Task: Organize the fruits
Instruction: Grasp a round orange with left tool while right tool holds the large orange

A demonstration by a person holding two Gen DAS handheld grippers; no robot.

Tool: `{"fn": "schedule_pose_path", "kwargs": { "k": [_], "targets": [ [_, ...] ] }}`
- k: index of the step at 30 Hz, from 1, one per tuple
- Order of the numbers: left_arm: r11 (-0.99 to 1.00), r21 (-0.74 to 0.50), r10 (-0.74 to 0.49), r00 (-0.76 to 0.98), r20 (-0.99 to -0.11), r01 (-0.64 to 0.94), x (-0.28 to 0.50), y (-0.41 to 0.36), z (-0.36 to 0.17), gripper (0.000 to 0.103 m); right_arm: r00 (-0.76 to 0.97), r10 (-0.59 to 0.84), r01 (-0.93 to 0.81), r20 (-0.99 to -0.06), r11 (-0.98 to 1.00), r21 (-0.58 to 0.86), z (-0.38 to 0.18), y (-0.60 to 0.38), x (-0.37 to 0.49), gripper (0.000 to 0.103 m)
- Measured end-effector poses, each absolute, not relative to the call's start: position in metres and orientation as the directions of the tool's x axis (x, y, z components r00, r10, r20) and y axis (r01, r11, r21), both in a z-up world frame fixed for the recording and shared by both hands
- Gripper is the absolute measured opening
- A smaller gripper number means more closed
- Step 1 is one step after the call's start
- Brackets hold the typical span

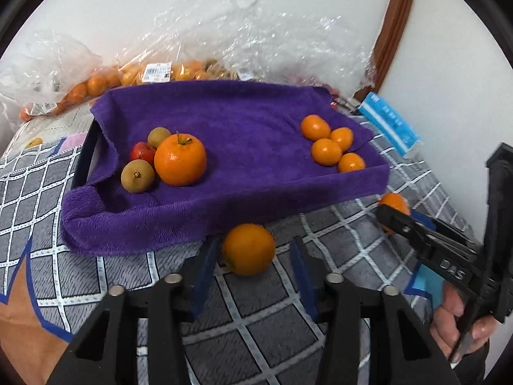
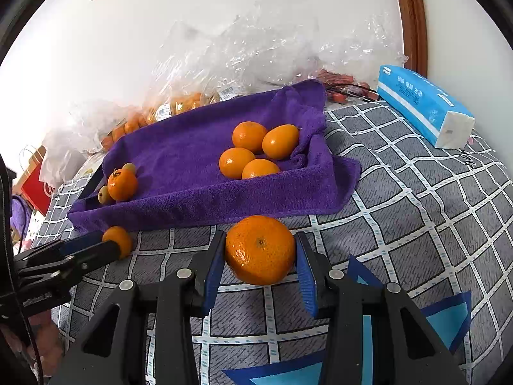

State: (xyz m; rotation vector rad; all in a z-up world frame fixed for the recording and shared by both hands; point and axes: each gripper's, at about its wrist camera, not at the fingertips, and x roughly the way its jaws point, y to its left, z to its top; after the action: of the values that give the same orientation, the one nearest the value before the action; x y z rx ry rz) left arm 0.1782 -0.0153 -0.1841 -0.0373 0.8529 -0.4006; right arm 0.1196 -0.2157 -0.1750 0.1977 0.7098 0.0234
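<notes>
The right hand-held gripper grasps a large round orange mandarin resting on the grey checked bedcover, so the pick is in hand; next, lifting it onto the purple towel-lined tray.

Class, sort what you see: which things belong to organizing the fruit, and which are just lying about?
Job: purple towel, four mandarins, large orange, loose orange, gripped orange, left gripper, right gripper.
Lying about: tissue pack, crumpled plastic wrap, checked cloth.
</notes>
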Motion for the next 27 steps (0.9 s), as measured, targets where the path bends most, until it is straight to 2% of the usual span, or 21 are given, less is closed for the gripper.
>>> {"fn": "schedule_pose_path", "kwargs": {
  "k": [4, 12, 17, 22, 27],
  "targets": [
    [0.929, -0.206, -0.357, 0.596, -0.719, 0.307, 0.178, -0.012, -0.192, 0.033, 0.758, 0.096, 0.036, -0.645, 0.981, 0.189, -0.175, -0.215, 0.120, 0.042],
    [0.929, -0.215, -0.359, 0.596, -0.718, 0.300, 0.179, -0.011, -0.192, 0.033, 0.756, 0.108, -0.003, -0.646, 0.987, 0.161, -0.175, -0.205, 0.120, 0.042],
    [0.945, -0.166, -0.312, 0.615, -0.724, 0.283, 0.177, -0.015, -0.191, 0.033, 0.755, 0.124, -0.013, -0.644, 0.985, 0.174, -0.174, -0.207, 0.120, 0.042],
    [0.928, -0.248, -0.370, 0.625, -0.687, 0.277, 0.175, -0.003, -0.188, 0.033, 0.758, 0.123, -0.010, -0.641, 0.984, 0.176, -0.174, -0.208, 0.119, 0.042],
    [0.923, -0.245, -0.384, 0.660, -0.646, 0.297, 0.165, -0.003, -0.180, 0.033, 0.764, 0.123, -0.012, -0.634, 0.984, 0.176, -0.173, -0.208, 0.117, 0.042]
  ]
}}
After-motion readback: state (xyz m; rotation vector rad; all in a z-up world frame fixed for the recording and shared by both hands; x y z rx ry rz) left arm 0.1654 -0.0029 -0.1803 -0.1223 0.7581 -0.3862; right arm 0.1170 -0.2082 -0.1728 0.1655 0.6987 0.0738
